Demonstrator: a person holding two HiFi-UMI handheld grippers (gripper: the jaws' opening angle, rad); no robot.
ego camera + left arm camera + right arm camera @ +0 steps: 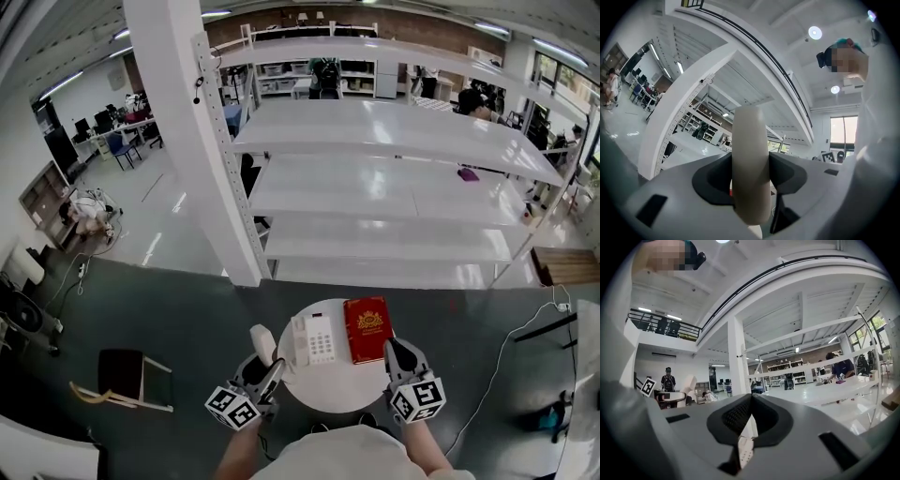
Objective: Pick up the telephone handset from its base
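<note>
A cream telephone handset (263, 340) hangs to the left of the white telephone base (315, 339), off its cradle. My left gripper (270, 368) is shut on the handset. In the left gripper view the handset (750, 164) stands upright, pinched between the two dark pads, with one pad (785, 173) pressed to its right side. My right gripper (395, 347) hovers by the table's right edge, level, its jaws together with nothing between them. In the right gripper view my right gripper (751, 401) is shut, and the phone's keypad (744, 452) shows beneath it.
The phone base sits on a small round white table (328, 389), with a red book (367, 329) to its right. Behind the table are a white pillar (192, 141) and long white shelving (394, 178). A chair (122, 375) stands on the floor to the left.
</note>
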